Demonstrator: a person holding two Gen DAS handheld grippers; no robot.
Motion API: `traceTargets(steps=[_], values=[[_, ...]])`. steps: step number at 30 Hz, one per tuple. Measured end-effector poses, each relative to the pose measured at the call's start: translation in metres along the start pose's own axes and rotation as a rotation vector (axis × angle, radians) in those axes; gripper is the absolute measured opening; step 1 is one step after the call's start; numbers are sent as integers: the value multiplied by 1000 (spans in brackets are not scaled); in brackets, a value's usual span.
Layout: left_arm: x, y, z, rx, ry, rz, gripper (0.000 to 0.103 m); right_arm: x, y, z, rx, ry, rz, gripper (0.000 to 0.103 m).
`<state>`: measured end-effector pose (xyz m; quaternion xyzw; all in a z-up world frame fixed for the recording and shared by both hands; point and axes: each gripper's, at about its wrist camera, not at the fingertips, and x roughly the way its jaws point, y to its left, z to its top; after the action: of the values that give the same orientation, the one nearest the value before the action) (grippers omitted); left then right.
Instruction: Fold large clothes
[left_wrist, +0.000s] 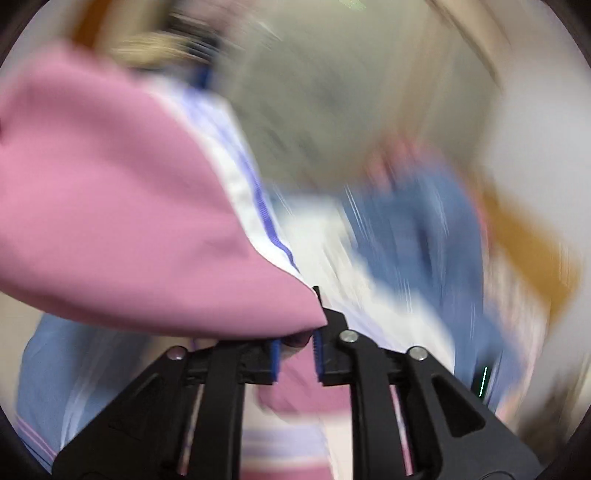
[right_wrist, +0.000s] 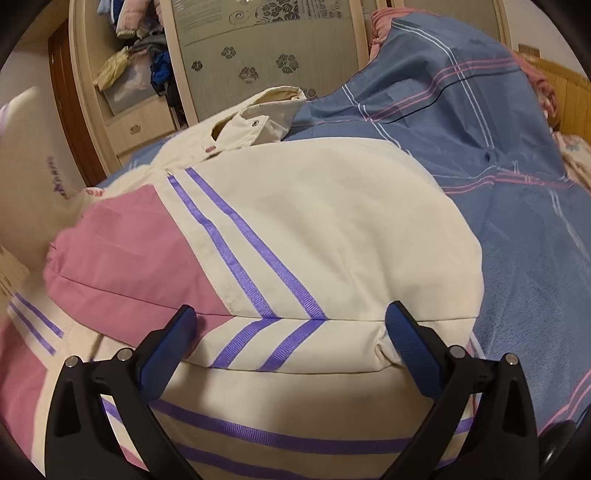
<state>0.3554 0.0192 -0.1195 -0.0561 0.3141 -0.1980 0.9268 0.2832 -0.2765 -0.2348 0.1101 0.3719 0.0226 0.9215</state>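
The left wrist view is smearing almost everything beyond its own tongs, but close in it is showing what the other camera is missing: the left tongs (left_wrist: 297, 354), nearly pressed together, are pinching a pink fold of the cream, pink and purple-striped fabric jacket (left_wrist: 122, 206), with the cloth bunching between the blue ridged pads (left_wrist: 275, 360) and lifting away to the left. Behind that, only blurred blue and white shapes are coming through. The right wrist view is sharp and is giving the wider layout: the same jacket (right_wrist: 314, 229) is lying spread over the bed covered by a blue checked sheet with pink and white lines (right_wrist: 480, 155), its cream panel and paired purple ribbon stripes facing up, a pink panel to the left and the collar (right_wrist: 266, 110) bunching at the far end. The right tongs (right_wrist: 291, 339) are hanging spread wide over the near seam of the jacket, gripping nothing. Further back this view is also showing a cream wardrobe with a frosted floral door (right_wrist: 258, 55) and clothes piling on an open shelf (right_wrist: 140, 48).
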Motion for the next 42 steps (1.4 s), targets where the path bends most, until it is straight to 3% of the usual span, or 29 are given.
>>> traceTargets(steps=[1, 2, 4, 5, 6, 7, 11, 16, 18, 21, 25, 27, 29, 31, 33, 34, 37, 40, 42], values=[[25, -32, -17, 75, 117, -6, 25, -3, -6, 0, 29, -6, 36, 102], [42, -51, -32, 115, 176, -9, 27, -6, -13, -1, 65, -12, 74, 102], [56, -68, -57, 125, 222, -5, 30, -11, -24, -2, 127, -11, 139, 102], [54, -68, -67, 101, 224, -24, 40, -15, -33, -4, 174, 3, 186, 102], [49, -65, -73, 69, 220, -46, 56, -20, -40, -6, 214, 10, 221, 102], [40, -58, -80, 29, 212, -64, 68, -27, -49, -10, 267, 20, 250, 102], [9, -10, -86, -151, 170, -85, 72, -55, -84, -33, 471, 37, 349, 102], [15, 78, -89, -566, 162, -150, 78, -75, -112, -33, 648, 44, 411, 102], [18, 102, -97, -685, 175, -176, 81, -76, -111, -25, 654, 77, 383, 102], [30, 125, -101, -806, 183, -199, 85, -79, -94, -11, 567, 101, 350, 102], [48, 138, -98, -891, 166, -178, 91, -78, -63, 5, 387, 106, 258, 102], [61, 142, -92, -900, 176, -170, 91, -69, -54, 7, 370, 126, 233, 102], [71, 146, -86, -910, 171, -158, 84, -60, -49, 8, 393, 150, 275, 102], [68, 159, -88, -949, 139, -142, 42, -58, -42, 12, 391, 154, 289, 77], [62, 182, -92, -1020, 84, -131, 24, -56, -31, 23, 326, 157, 252, 51], [56, 192, -95, -1040, 49, -133, 19, -54, -24, 28, 302, 164, 264, 41], [39, 225, -109, -1111, -54, -122, 15, -43, -5, 40, 272, 194, 341, 33], [42, 238, -125, -1174, -64, -141, 15, -33, 29, 52, 139, 171, 252, 32], [42, 234, -124, -1141, -69, -121, 15, -21, 37, 56, 112, 172, 205, 32]])
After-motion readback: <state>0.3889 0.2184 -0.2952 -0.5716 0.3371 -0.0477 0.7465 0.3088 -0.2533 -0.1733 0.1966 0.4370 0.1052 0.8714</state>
